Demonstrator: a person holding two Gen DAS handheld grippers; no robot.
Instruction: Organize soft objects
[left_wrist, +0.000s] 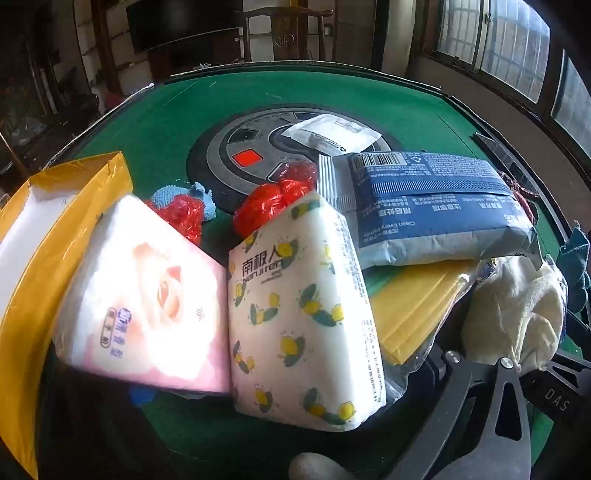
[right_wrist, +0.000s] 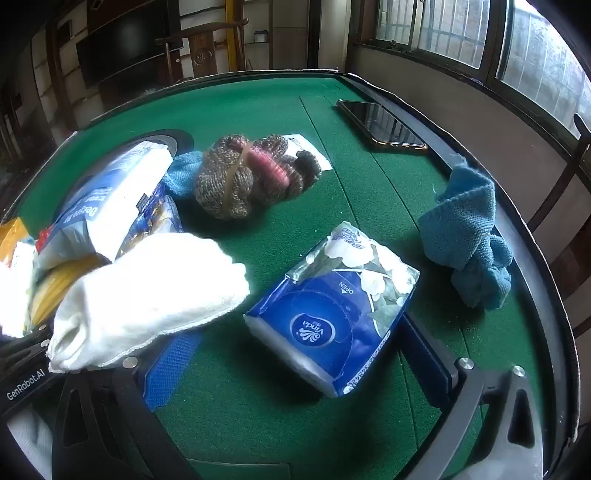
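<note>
Lemon-print tissue pack sits closest in left wrist view, touching pink tissue pack on green tabletop; left claw state: can't tell. Right wrist view: right claw open w/ blue Vinda pack between fingers, white cloth beside.

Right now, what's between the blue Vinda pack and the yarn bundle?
Bare green felt separates the Vinda pack from the yarn bundle, seen in the right wrist view.

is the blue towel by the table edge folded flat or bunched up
Bunched up. In the right wrist view the blue towel lies crumpled in a lumpy heap on the green table, with no flat folded layers.
</note>
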